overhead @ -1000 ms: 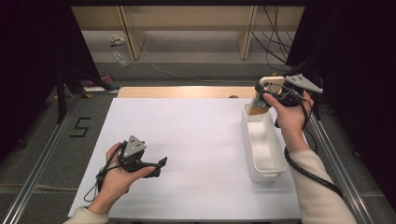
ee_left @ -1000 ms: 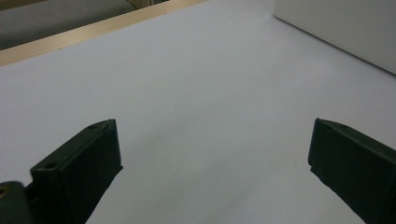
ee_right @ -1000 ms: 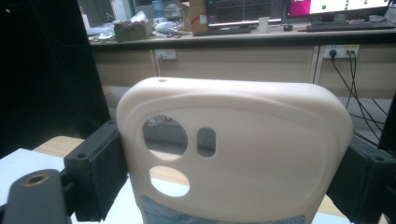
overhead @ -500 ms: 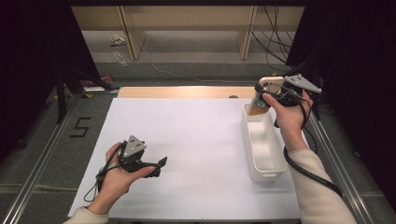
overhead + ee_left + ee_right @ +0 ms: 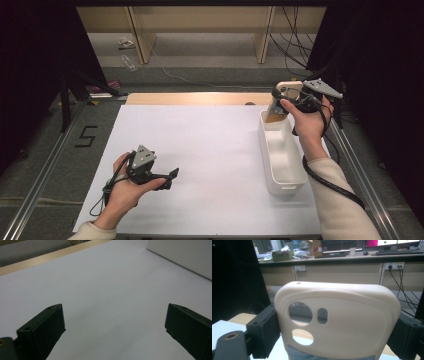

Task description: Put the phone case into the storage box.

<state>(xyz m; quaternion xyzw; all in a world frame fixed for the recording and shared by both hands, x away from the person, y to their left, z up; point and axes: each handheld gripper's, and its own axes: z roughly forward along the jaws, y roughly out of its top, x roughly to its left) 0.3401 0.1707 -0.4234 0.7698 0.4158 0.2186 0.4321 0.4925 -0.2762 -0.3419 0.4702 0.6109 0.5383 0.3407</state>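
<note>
A cream phone case (image 5: pixel 337 322) with camera cutouts fills the right gripper view, clamped across its width between the two black jaws. In the high view my right gripper (image 5: pixel 284 102) holds that phone case (image 5: pixel 281 100) upright above the far end of a long white bin (image 5: pixel 286 172) at the table's right. My left gripper (image 5: pixel 171 176) rests low over the white table sheet (image 5: pixel 210 150) at the front left, pointing right. In the left gripper view its fingers (image 5: pixel 45 327) stand wide apart with only bare white sheet between them, so the left gripper (image 5: pixel 113 322) is open.
The white bin's wall (image 5: pixel 182 255) shows at the far right of the left gripper view. A wooden strip (image 5: pixel 195 98) edges the table's far side. Metal rails (image 5: pixel 45 165) run along both sides. Cables trail from each gripper. Desks with monitors (image 5: pixel 342 245) stand beyond.
</note>
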